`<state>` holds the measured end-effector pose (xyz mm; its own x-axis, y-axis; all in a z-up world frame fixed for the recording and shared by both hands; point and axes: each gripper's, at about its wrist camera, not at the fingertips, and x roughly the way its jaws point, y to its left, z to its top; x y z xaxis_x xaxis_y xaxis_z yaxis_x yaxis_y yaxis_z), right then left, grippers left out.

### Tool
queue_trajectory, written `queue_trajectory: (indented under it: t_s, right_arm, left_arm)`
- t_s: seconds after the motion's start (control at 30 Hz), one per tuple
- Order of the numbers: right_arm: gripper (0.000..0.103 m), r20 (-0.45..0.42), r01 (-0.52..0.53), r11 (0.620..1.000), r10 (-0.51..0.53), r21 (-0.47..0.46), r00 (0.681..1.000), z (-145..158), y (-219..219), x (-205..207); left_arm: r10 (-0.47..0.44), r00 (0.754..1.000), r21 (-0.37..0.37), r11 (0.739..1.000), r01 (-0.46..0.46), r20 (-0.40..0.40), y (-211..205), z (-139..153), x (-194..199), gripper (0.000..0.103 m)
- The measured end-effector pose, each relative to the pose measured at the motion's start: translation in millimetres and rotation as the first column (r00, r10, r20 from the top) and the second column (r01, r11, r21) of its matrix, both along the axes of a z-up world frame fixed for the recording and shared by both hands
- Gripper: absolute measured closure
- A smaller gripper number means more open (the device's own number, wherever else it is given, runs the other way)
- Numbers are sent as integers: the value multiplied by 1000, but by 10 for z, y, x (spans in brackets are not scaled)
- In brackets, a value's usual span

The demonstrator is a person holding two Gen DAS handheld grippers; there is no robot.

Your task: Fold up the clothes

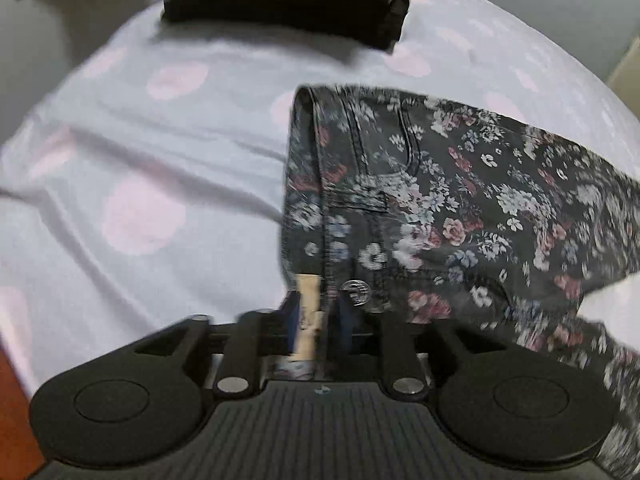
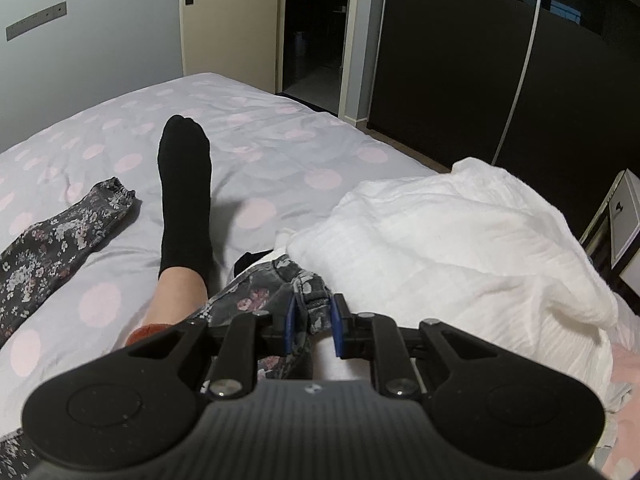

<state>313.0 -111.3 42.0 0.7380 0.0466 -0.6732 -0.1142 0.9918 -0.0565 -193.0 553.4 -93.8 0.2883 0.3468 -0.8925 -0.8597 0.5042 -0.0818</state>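
Left wrist view: left gripper (image 1: pixel 318 316) points down at the floral trousers (image 1: pixel 440 208), waistband end with the metal button (image 1: pixel 355 291) right at the tips. Waistband edge and a tan label (image 1: pixel 308 308) sit between the blue pads (image 1: pixel 291 320); can't tell if the pads actually press on the cloth, frame is blurred. Trousers lie folded on the dotted bedsheet (image 1: pixel 160 160), spreading to the right. A stack of 2 folded dark garments (image 1: pixel 288 0) sits at the far end of the sheet, well apart from the trousers.

Right wrist view: right gripper (image 2: pixel 314 320) is clamped on a bunched fold of the same floral fabric, cloth pinched between its pads. A trouser leg cuff (image 2: pixel 108 200) lies flat at left. Person's foot in a black sock (image 2: pixel 184 184) rests on the bed between cuff and gripper. White crumpled blanket (image 2: pixel 460 240) sits right of the gripper, just beside the held fabric.
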Motion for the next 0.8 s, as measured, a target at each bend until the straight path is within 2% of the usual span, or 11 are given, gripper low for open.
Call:
queue_trajectory:
  t_s: [0.1,0.17,0.23,0.33,0.37,0.4,0.5,0.57,0.67,0.77,0.8]
  right_arm:
    - [83,1,-2,1000,2,2,1000,-21,-9,20]
    - [83,0,-11,1000,11,-4,1000,-39,-1,30]
    - [82,-4,-27,1000,26,-16,1000,-58,5,45]
    - [82,-21,-45,999,44,-25,999,-65,-20,83]
    - [81,-27,-47,999,46,-24,999,-57,-34,92]
    - [80,-37,-55,998,54,-24,998,-52,-44,105]
    - [76,-70,-87,995,83,-53,994,-53,-62,152]
    - [74,-77,-106,992,100,-75,992,-46,-78,154]
    - [72,-76,-133,987,127,-86,989,-6,-104,129]
    - [67,-58,-182,975,176,-128,983,67,-115,73]
    - [64,-52,-201,969,195,-146,979,94,-116,55]
  left_arm:
    - [-127,992,34,991,128,-23,-200,182,-86,59]
    - [-228,972,70,970,232,-65,-394,284,-102,56]
    - [-331,936,106,933,344,-119,-608,373,-96,52]
    - [-472,859,135,855,501,-199,-938,444,-53,49]
    - [-523,821,139,818,559,-229,-1060,453,-29,49]
    - [-579,773,133,772,622,-259,-1196,449,-12,49]
    - [-716,616,82,628,774,-327,-1565,367,2,48]
    - [-770,513,59,533,844,-380,-1809,286,-14,48]
    - [-823,368,6,406,914,-432,-2088,137,-73,48]
    - [-846,256,-55,317,947,-469,-2256,-8,-116,47]
    - [-844,225,-69,294,953,-487,-2301,-58,-129,46]
